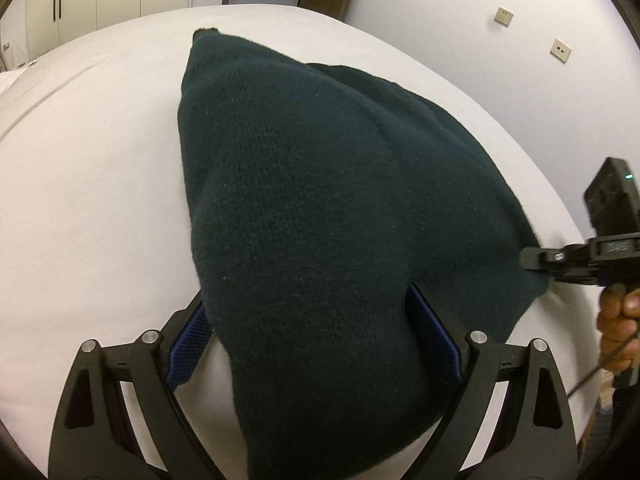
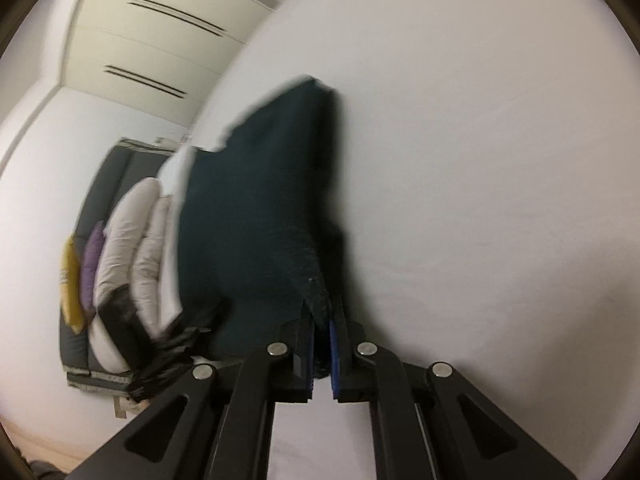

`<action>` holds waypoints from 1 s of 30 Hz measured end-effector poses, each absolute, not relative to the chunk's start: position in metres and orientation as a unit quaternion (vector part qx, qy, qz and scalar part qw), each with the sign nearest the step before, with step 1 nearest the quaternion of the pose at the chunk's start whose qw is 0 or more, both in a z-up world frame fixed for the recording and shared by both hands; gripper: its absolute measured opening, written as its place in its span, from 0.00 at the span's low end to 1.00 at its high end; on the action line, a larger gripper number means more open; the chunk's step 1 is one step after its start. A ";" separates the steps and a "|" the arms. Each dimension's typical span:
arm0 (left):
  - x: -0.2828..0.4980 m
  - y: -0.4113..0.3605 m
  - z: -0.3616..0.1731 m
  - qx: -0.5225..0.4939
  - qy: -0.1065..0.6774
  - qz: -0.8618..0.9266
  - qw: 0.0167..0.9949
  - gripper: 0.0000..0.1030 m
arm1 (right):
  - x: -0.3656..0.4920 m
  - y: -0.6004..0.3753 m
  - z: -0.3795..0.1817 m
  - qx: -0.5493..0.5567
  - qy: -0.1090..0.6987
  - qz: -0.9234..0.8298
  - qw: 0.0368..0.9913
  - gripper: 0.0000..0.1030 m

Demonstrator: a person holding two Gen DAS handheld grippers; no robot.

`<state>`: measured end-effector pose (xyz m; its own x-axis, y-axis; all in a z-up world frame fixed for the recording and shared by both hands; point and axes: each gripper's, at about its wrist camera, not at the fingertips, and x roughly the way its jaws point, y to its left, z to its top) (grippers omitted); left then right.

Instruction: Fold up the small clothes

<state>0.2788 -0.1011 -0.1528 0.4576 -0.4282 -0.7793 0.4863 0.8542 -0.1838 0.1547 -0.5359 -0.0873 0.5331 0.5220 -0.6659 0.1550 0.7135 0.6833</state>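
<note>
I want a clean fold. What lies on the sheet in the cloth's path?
Nothing visible. The dark knit cloth hangs from the right gripper over bare white sheet; the left gripper, jaws apart, sits under it.

Free room and obstacles. I see bare white bed sheet [image 1: 88, 168] to the left of the dark green knitted garment [image 1: 312, 184], with nothing standing on it; a gripper could pass there. The garment drapes over the gap between the blue-padded fingers of my left gripper [image 1: 316, 344], which stand wide apart, blocking the way straight ahead. On the right, my right gripper [image 1: 532, 258], clamped on the garment's edge, narrows the passage. From the right wrist view, open sheet [image 2: 480, 160] lies to the right; white pillows [image 2: 136, 240] crowd the left.
</note>
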 end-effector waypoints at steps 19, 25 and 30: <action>0.268 -0.069 -0.167 -0.008 0.422 -0.289 0.859 0.94 | 0.296 -0.556 -0.058 0.364 0.447 0.104 0.810 0.36; 0.265 -0.054 -0.174 -0.018 0.417 -0.293 0.860 0.94 | 0.313 -0.523 -0.041 0.247 0.447 0.074 0.857 0.15; 0.260 -0.046 -0.174 -0.019 0.416 -0.292 0.861 0.94 | 0.316 -0.489 -0.020 0.107 0.404 0.055 0.907 0.13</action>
<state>0.2600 -0.0464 -0.1740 0.4838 -0.5186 -0.7050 0.4873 0.8287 -0.2753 0.3158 -0.4886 -0.0203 0.6678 0.1861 -0.7207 -0.0126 0.9709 0.2391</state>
